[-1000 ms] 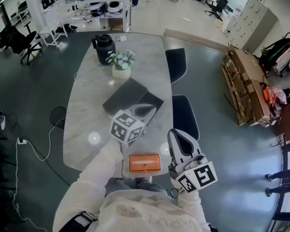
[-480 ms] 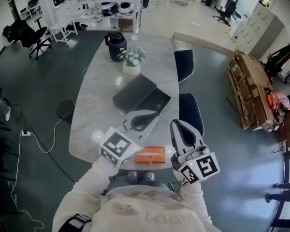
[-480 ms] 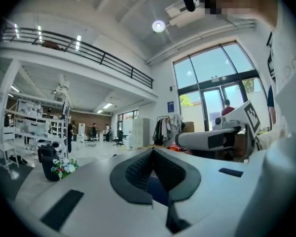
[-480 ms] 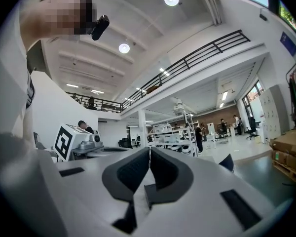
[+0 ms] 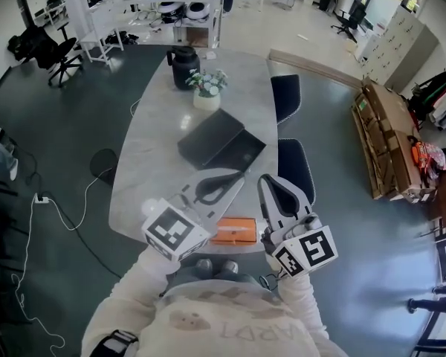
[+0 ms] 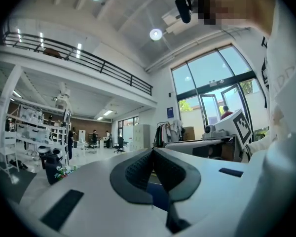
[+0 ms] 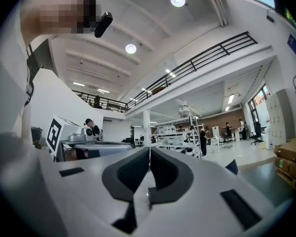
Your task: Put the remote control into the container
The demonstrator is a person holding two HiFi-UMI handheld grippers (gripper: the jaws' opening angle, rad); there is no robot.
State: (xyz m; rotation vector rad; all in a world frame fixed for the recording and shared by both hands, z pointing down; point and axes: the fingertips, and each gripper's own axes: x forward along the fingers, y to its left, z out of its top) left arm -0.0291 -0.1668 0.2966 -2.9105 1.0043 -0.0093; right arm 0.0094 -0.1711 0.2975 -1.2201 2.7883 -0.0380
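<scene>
No legible text; shirt print [image 5: 236,326] too faint.

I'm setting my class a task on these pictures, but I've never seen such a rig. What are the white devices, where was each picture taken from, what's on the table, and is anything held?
There is no robot here: a person holds a hand tool with a two-jaw claw in each hand. The overhead picture comes from a camera on the person's head, looking down. The other two come from cameras riding on each tool, looking along its jaws. The left claw and the right claw are both shut and hold nothing. On the grey table stand a black jug, a small pot of flowers, a dark container that looks open and, nearest the person, an orange box. I can't make out a remote control anywhere.
</scene>
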